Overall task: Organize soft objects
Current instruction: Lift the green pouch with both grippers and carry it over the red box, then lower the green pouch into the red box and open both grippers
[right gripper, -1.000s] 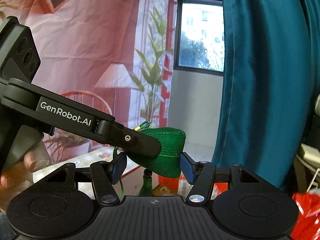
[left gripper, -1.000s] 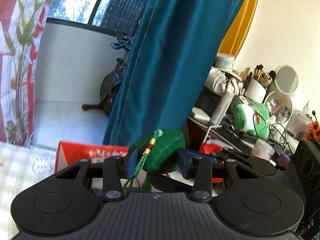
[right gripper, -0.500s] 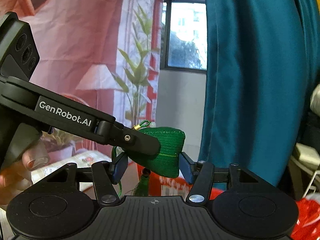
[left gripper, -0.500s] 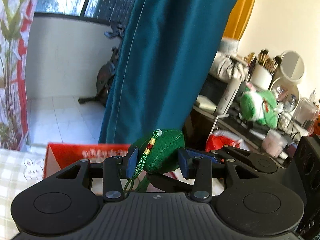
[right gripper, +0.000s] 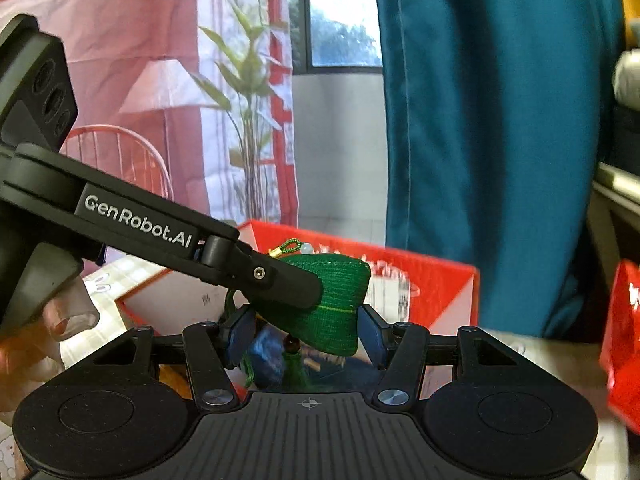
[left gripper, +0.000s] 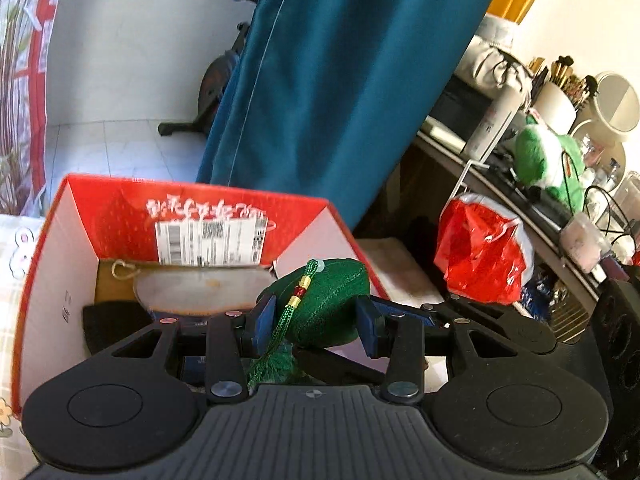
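1. The left gripper (left gripper: 318, 320) is clamping a green woven sachet (left gripper: 326, 304); both blue pads (left gripper: 265, 318) are pressing against its sides.
2. The right gripper (right gripper: 306, 334) is bracketing the same green woven sachet (right gripper: 330, 308). Its blue pads (right gripper: 370, 334) are sitting at the lower edges of the sachet, but whether they are pressing on it cannot be told.
3. In the right wrist view, one black finger of the left gripper (right gripper: 280, 284) is lying across the near face of the sachet.
4. The sachet is being held in the air, above the near right corner of an open red cardboard box (left gripper: 120, 208).
5. A green cord with gold and red beads (left gripper: 299, 292) is running down the front of the sachet, and a green tassel (left gripper: 272, 368) is hanging below it.
6. Inside the box, a flat pale pouch (left gripper: 200, 292) is lying against the far wall, with a dark item (left gripper: 108, 320) just beside it on the left. A white printed label (left gripper: 212, 240) is sticking to the inner far wall.
7. The box is standing on a pale checked cloth (left gripper: 12, 248).
8. A teal curtain (left gripper: 340, 72) is hanging behind the box.
9. To the right, a red plastic bag (left gripper: 480, 248) is hanging near a cluttered bench (left gripper: 520, 200) that is carrying a green plush toy (left gripper: 548, 156), a round mirror (left gripper: 616, 100) and a cup of brushes (left gripper: 556, 100).
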Available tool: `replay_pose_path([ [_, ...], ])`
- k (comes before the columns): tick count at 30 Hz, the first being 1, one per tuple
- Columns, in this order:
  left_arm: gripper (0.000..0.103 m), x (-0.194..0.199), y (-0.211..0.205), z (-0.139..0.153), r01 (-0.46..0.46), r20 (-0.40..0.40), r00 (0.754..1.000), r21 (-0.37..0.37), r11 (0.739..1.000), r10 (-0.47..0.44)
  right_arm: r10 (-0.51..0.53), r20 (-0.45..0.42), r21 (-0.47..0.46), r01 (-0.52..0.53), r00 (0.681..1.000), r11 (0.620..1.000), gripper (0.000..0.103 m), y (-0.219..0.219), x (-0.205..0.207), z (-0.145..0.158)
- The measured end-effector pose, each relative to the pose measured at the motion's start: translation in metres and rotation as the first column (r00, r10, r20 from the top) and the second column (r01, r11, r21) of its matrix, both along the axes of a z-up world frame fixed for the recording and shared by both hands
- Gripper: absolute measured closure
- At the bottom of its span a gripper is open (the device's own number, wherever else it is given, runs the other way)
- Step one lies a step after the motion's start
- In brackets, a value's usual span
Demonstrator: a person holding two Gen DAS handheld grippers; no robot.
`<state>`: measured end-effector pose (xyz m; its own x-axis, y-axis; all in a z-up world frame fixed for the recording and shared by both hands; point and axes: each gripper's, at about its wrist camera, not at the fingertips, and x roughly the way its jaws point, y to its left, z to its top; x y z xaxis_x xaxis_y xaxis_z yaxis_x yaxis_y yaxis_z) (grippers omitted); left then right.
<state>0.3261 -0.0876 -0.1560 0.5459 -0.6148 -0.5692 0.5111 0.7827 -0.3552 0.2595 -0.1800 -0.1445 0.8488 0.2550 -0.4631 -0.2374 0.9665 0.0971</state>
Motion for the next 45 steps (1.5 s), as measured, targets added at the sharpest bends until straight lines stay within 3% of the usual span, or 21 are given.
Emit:
replay_pose_path([
  [13,0.056,0.000,-0.020,-0.016,0.011,-0.018,1.000,0.053,0.999,-0.010,-0.052,-0.069,0.006,0.052,0.996,0.999,0.049,-0.004,-0.006,-0.025],
  [16,0.044,-0.002,-0.019,-0.017,-0.004,-0.016,1.000,0.074,0.997,0.006,-0.073,-0.068,-0.012,0.072,0.995,0.997,0.048,-0.002,-0.008,-0.026],
  [21,0.040,-0.008,-0.003,-0.011,-0.060,0.022,0.998,0.097,0.994,0.058,-0.083,-0.054,-0.044,0.081,0.995,0.996,0.045,0.001,-0.016,-0.026],
  [26,0.021,-0.021,0.017,0.000,-0.127,0.096,0.989,0.145,0.981,0.114,-0.109,-0.046,-0.060,0.106,0.993,0.993,0.037,0.000,-0.025,-0.025],
  [29,0.010,-0.033,0.029,0.009,-0.162,0.140,0.980,0.154,0.975,0.141,-0.130,-0.042,-0.076,0.126,0.991,0.989,0.027,0.002,-0.032,-0.024],
  [31,0.004,-0.042,0.037,0.014,-0.186,0.165,0.973,0.159,0.970,0.160,-0.143,-0.036,-0.080,0.140,0.989,0.987,0.015,0.003,-0.037,-0.022],
  [35,0.000,-0.059,0.052,0.023,-0.241,0.200,0.958,0.175,0.955,0.205,-0.161,-0.006,-0.074,0.160,0.987,0.984,0.000,0.006,-0.050,-0.015],
  [45,0.000,-0.114,0.097,0.025,-0.307,0.222,0.937,0.166,0.937,0.268,-0.199,0.042,0.004,0.199,0.979,0.980,0.000,0.017,-0.091,0.000],
])
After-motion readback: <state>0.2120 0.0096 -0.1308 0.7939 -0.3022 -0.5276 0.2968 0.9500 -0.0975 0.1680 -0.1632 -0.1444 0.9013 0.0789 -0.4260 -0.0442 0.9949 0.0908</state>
